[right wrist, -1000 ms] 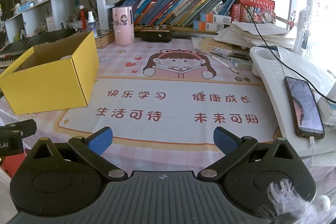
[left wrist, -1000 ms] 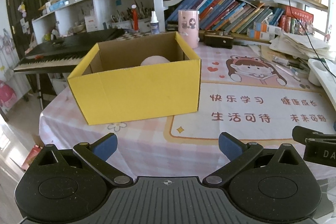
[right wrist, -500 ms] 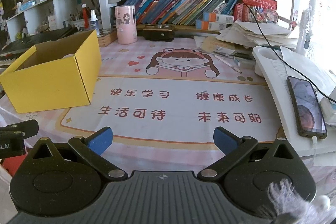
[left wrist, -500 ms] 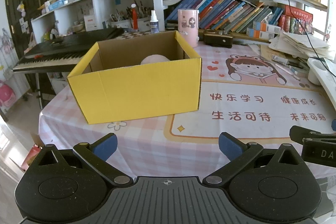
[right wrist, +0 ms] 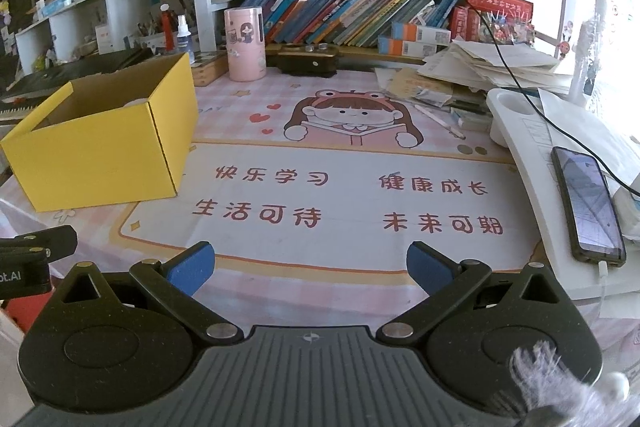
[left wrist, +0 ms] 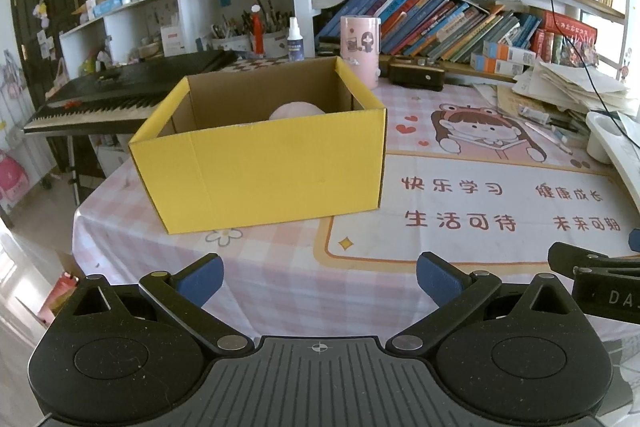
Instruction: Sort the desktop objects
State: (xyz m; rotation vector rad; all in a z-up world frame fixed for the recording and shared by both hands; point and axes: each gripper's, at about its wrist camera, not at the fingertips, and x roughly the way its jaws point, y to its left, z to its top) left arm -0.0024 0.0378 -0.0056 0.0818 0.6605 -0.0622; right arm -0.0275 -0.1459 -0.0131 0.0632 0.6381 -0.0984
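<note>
Both claws are seen spread wide with nothing held between their blue pads. Ahead of the left gripper (left wrist: pixel 318 277), slightly to its left, a yellow cardboard box (left wrist: pixel 260 171) is set on the pink checked tablecloth (left wrist: pixel 280 267), open at the top; a pale pink rounded object (left wrist: pixel 297 110) is partly seen inside, near the back wall, and what it is cannot be told. The box is placed apart from the fingertips, with a strip of cloth between. From the right gripper (right wrist: pixel 310 267), the same box (right wrist: pixel 100 147) is found well off to the left, and only the printed desk mat (right wrist: pixel 340 195) with red characters is spread directly ahead. A pink cylindrical container (right wrist: pixel 245 45) is stood upright behind the box near the books. A phone (right wrist: pixel 588 203) is laid on a white tray (right wrist: pixel 532 155) far to the right.
</note>
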